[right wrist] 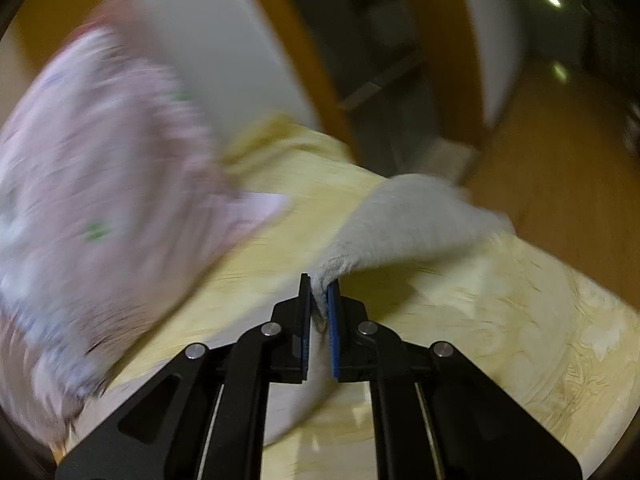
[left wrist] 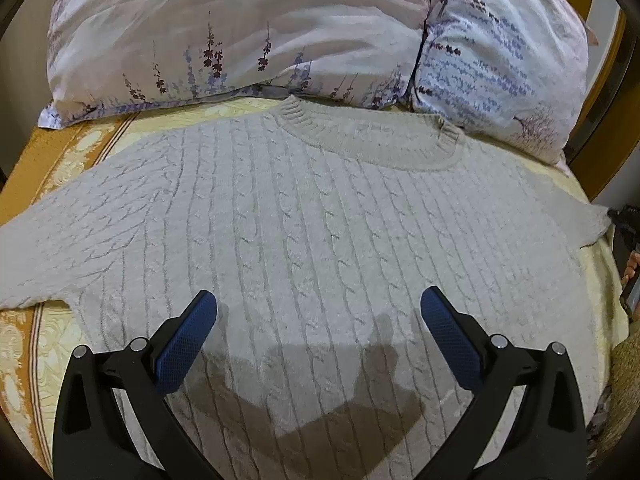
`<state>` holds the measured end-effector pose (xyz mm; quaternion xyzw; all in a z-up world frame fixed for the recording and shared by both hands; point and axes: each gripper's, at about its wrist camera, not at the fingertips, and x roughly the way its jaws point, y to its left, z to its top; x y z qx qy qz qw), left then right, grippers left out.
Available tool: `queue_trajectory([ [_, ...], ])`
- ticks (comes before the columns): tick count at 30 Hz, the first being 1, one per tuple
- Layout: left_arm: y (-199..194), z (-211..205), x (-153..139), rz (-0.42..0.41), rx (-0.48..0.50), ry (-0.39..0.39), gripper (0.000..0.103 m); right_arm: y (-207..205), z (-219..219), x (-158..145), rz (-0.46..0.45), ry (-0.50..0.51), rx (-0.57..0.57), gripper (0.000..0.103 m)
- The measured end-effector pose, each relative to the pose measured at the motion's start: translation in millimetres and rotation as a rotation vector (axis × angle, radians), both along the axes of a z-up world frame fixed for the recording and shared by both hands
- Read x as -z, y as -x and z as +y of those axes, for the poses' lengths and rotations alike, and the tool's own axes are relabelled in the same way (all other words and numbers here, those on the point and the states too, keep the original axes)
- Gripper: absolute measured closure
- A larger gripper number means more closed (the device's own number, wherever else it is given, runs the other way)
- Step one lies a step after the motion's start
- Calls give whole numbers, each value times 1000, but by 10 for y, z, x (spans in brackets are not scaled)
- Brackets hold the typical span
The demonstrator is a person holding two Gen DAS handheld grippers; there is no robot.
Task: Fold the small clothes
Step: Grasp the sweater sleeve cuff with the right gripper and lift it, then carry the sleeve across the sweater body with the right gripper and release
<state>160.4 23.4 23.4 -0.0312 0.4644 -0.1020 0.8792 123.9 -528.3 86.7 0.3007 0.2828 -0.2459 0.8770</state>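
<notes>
A pale grey cable-knit sweater [left wrist: 312,220] lies flat, front up, on the bed, its collar toward the pillows and its left sleeve spread out to the left. My left gripper [left wrist: 318,308] is open and empty, hovering over the sweater's lower body. My right gripper [right wrist: 320,292] is shut on the sweater's right sleeve [right wrist: 404,220] and lifts its edge off the bed. In the left wrist view the right gripper [left wrist: 624,220] shows at the far right edge, pinching that sleeve's tip. The right wrist view is blurred.
Two floral pillows [left wrist: 240,32] [left wrist: 500,60] lie just behind the collar. The bed has a yellow patterned cover [left wrist: 52,152] [right wrist: 500,300]. A wooden headboard [left wrist: 600,92] stands behind, and a wooden floor [right wrist: 560,184] lies beyond the bed's edge.
</notes>
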Motion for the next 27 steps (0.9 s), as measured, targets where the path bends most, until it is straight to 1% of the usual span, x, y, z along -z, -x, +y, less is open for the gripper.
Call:
queue_trajectory([
  [2,-6,18,-5,-4,3,28,1,-66,350,-199,-52,35,-110,96],
  [4,-7,37,-23,-12,6,63,1,-162,859,-390,-97,77,-265,96],
  [6,3,58,-51,-25,12,104,1,-250,1342,-473,-117,107,-417,96],
  [8,11,73,-74,-37,13,130,1,-336,1881,-453,-112,127,-581,96],
  [10,13,84,-88,-42,11,151,1,-371,2244,-354,-85,124,-683,96],
  [12,10,102,-90,-37,10,178,1,-430,2562,-182,-32,109,-766,96],
  [15,-4,129,-83,-28,8,218,1,-501,2817,83,43,88,-826,96],
  [18,2,145,-85,-22,8,231,1,-427,2915,247,84,39,-854,95],
  [20,4,149,-94,-21,9,237,1,-401,2920,354,124,-18,-868,89],
  [21,7,146,-104,-24,9,236,1,-383,2919,389,134,-45,-870,83],
  [23,39,123,-142,-45,24,227,1,-338,2813,444,141,-154,-852,74],
  [24,59,98,-173,-62,37,211,1,-301,2739,452,131,-197,-830,64],
  [25,77,79,-199,-73,47,199,1,-308,2675,445,117,-233,-802,57],
  [27,93,22,-261,-90,80,170,1,-288,2524,393,80,-279,-751,56],
])
